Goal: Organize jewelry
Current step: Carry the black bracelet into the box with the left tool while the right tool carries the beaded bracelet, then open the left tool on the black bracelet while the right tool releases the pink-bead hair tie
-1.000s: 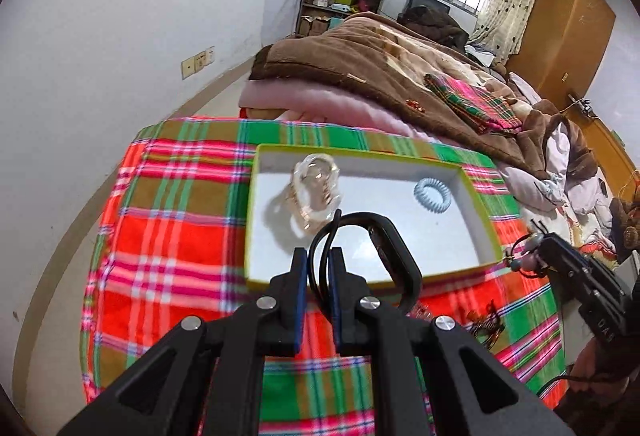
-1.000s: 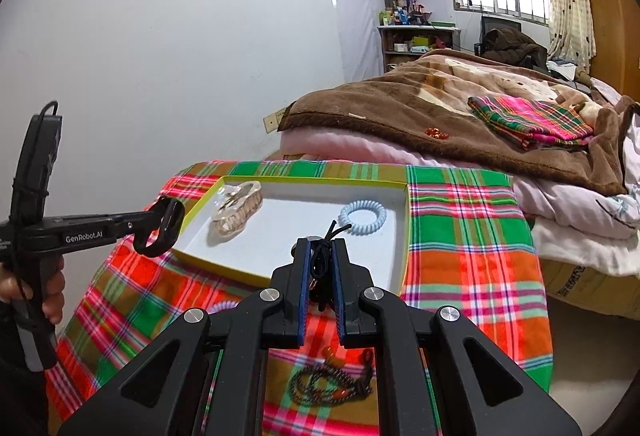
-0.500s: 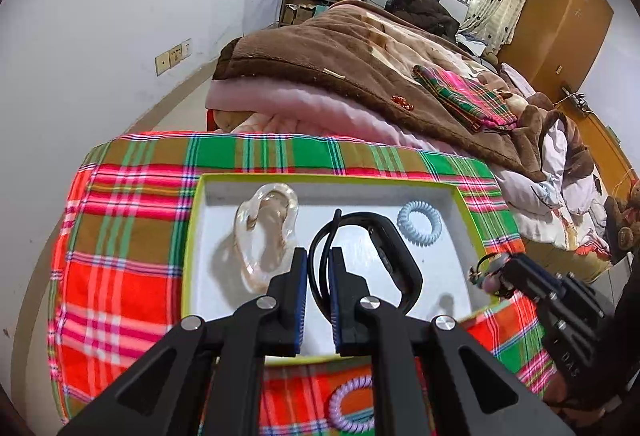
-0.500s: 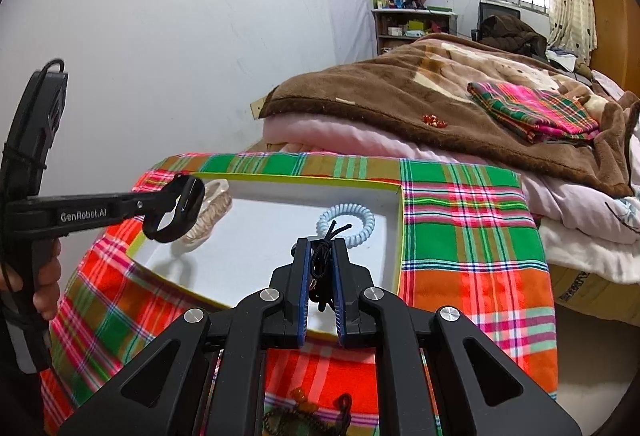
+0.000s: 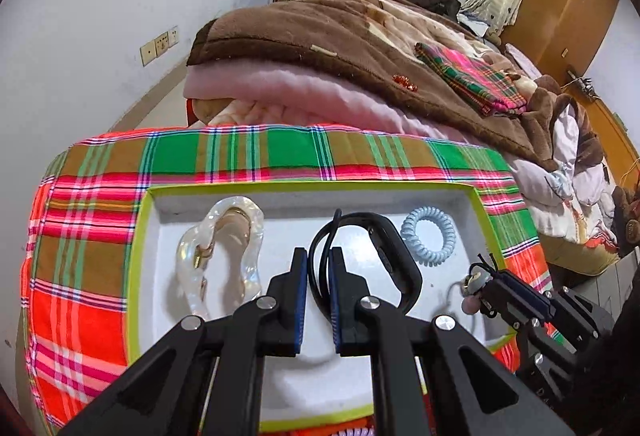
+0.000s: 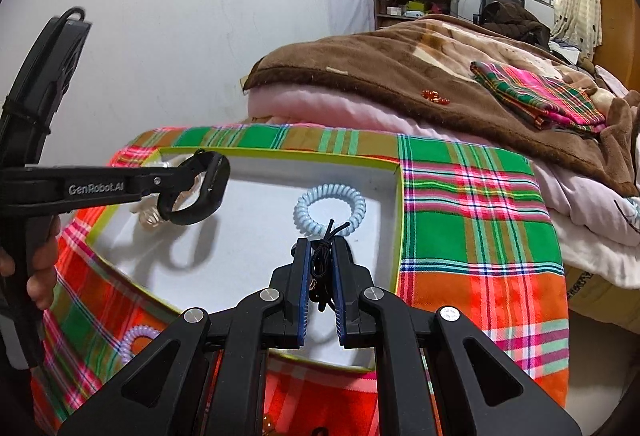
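Observation:
A white tray with a yellow-green rim point(image 5: 144, 236) point(image 6: 396, 220) sits on a plaid cloth. In it lie a clear hair claw point(image 5: 224, 256) and a pale blue coil hair tie point(image 5: 428, 240) point(image 6: 332, 208). My left gripper point(image 5: 319, 268) point(image 6: 188, 176) is shut on a black wristband point(image 5: 396, 260) point(image 6: 208, 196), held above the tray's middle. My right gripper point(image 6: 320, 260) point(image 5: 486, 282) is shut on a black-corded bead charm point(image 6: 322, 260) point(image 5: 474, 286), over the tray's right part.
A lilac coil hair tie point(image 6: 134, 340) lies on the plaid cloth point(image 6: 472, 228) in front of the tray. A bed with a brown blanket point(image 5: 360, 48) and pink quilt stands right behind the table. A white wall is to the left.
Both grippers moved forward over the tray with their items still held. The wristband and the charm now hang above the tray's white floor.

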`<state>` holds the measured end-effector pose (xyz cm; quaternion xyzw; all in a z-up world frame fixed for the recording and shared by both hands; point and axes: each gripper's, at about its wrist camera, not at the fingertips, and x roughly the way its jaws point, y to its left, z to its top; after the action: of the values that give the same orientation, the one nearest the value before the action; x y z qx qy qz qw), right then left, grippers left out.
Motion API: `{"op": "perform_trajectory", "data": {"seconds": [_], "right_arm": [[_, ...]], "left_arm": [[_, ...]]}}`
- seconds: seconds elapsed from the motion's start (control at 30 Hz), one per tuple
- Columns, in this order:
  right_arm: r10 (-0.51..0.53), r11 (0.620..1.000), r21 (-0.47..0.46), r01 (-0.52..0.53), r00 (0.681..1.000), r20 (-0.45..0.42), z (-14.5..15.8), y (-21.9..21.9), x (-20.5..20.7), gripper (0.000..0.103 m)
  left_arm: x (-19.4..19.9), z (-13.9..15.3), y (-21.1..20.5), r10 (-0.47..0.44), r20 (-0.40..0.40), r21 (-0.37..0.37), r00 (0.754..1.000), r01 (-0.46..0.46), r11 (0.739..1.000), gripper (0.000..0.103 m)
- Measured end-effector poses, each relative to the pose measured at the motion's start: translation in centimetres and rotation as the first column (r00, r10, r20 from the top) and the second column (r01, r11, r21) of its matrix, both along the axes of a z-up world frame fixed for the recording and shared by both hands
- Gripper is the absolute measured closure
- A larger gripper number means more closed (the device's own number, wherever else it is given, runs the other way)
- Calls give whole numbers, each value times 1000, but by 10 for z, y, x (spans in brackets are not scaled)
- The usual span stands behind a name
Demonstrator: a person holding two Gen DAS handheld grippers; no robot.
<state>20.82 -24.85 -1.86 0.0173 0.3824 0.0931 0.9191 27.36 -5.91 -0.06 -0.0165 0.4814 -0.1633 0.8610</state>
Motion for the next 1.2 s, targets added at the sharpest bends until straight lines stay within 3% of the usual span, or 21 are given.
{"op": "perform_trajectory", "data": {"seconds": [0.43, 0.63, 1.2], "right_arm": [[16, 1000, -19, -17, 999, -30, -15, 4, 10, 92], [24, 1000, 14, -24, 999, -33, -17, 1, 12, 92], [26, 998, 63, -23, 999, -35, -19, -4, 20, 92]], "left_arm": [[17, -14, -20, -23, -3, 92, 1000, 24, 995, 92], [22, -21, -27, -27, 2, 137, 1000, 27, 990, 92], [27, -30, -29, -25, -25, 149, 999, 29, 988, 92]]}}
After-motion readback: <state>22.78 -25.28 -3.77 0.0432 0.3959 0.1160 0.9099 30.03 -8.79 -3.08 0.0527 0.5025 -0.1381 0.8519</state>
